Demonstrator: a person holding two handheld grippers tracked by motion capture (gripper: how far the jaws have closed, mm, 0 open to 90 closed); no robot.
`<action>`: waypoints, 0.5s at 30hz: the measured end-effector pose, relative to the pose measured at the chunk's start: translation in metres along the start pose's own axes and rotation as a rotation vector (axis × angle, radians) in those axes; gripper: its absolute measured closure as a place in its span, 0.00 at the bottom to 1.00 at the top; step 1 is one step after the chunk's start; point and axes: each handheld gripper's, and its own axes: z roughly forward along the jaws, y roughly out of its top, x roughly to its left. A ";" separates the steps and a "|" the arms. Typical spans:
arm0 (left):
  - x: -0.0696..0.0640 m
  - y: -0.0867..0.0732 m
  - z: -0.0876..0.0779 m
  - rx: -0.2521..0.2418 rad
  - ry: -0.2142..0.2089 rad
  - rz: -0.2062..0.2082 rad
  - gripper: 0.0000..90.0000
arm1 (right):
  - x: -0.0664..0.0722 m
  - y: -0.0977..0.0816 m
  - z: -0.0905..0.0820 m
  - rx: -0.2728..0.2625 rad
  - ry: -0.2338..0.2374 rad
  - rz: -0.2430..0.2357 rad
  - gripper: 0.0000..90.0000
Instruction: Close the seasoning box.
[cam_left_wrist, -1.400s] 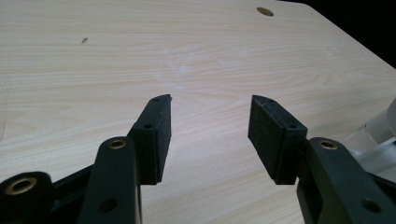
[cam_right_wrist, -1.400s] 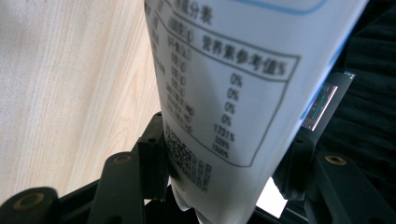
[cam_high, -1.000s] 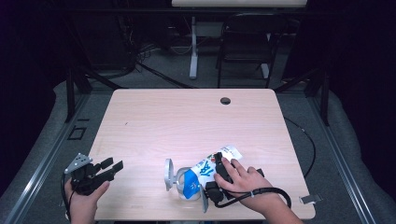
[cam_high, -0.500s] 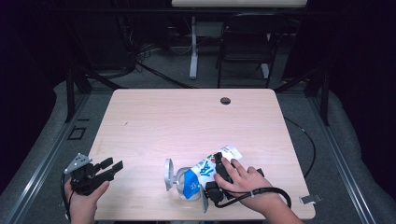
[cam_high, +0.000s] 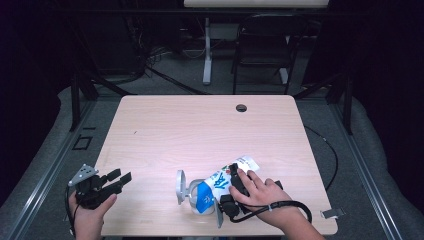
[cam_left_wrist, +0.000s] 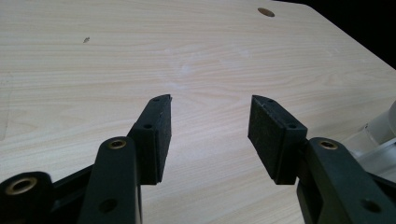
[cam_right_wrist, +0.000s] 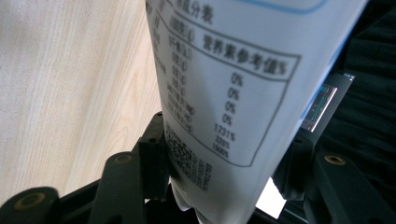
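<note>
A white and blue pouch (cam_high: 209, 191) lies tilted at the front middle of the wooden table (cam_high: 200, 125). My right gripper (cam_high: 226, 196) is shut on it, with a hand over the gripper's body. In the right gripper view the pouch (cam_right_wrist: 224, 70) shows a printed nutrition table and fills the gap between the black jaws of the right gripper (cam_right_wrist: 229, 135), touching both. At the table's front left corner a hand holds my left gripper (cam_high: 120, 176). In its own view the left gripper (cam_left_wrist: 210, 107) is open over bare wood, with nothing between its jaws.
A grey-white piece (cam_high: 180, 186) sits just left of the pouch's lower end and shows at the right edge (cam_left_wrist: 380, 133) in the left gripper view. A round hole (cam_high: 241, 108) marks the table's far side. A chair (cam_high: 265, 45) and a stand (cam_high: 207, 50) are beyond the table.
</note>
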 end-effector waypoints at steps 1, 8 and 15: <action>0.000 0.000 0.000 -0.001 0.000 0.000 0.55 | 0.000 0.000 0.000 -0.001 -0.001 -0.001 0.54; 0.000 0.000 0.001 0.001 0.001 -0.001 0.55 | 0.000 0.000 0.000 -0.001 -0.001 -0.003 0.54; 0.001 0.000 0.001 0.002 0.002 0.000 0.55 | 0.000 0.000 0.000 -0.002 -0.002 -0.004 0.54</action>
